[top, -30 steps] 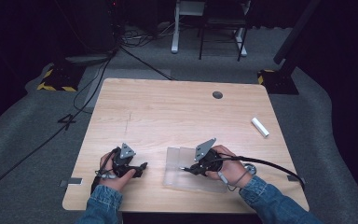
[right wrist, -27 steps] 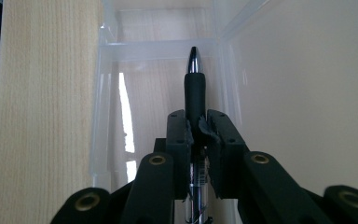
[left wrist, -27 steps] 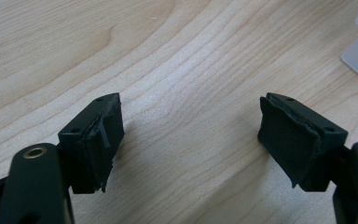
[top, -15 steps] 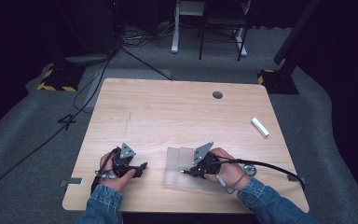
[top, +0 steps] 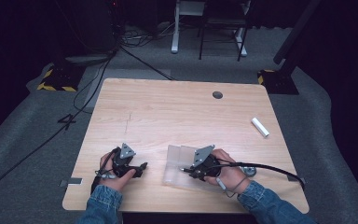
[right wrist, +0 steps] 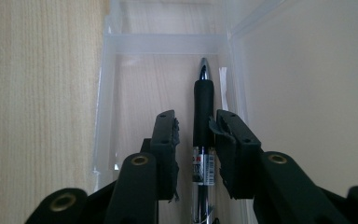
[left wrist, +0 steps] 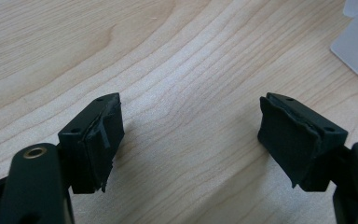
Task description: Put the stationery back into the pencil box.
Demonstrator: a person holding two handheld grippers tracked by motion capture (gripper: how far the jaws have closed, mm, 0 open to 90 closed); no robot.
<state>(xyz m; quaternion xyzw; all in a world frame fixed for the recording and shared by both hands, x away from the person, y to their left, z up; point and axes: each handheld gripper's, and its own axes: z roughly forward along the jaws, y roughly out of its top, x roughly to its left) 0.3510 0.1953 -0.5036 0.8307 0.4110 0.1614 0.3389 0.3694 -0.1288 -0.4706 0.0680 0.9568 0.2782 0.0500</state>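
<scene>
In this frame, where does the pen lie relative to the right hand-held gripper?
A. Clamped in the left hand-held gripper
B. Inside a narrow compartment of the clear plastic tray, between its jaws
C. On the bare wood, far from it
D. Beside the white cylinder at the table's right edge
B: the right gripper view shows the pen lying in the clear plastic tray, between the slightly parted jaws of the right hand-held gripper.

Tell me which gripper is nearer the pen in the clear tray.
Right. The right gripper straddles the pen inside the clear tray, its jaws just opened off it. The left gripper rests open on bare table, left of the tray.
</scene>
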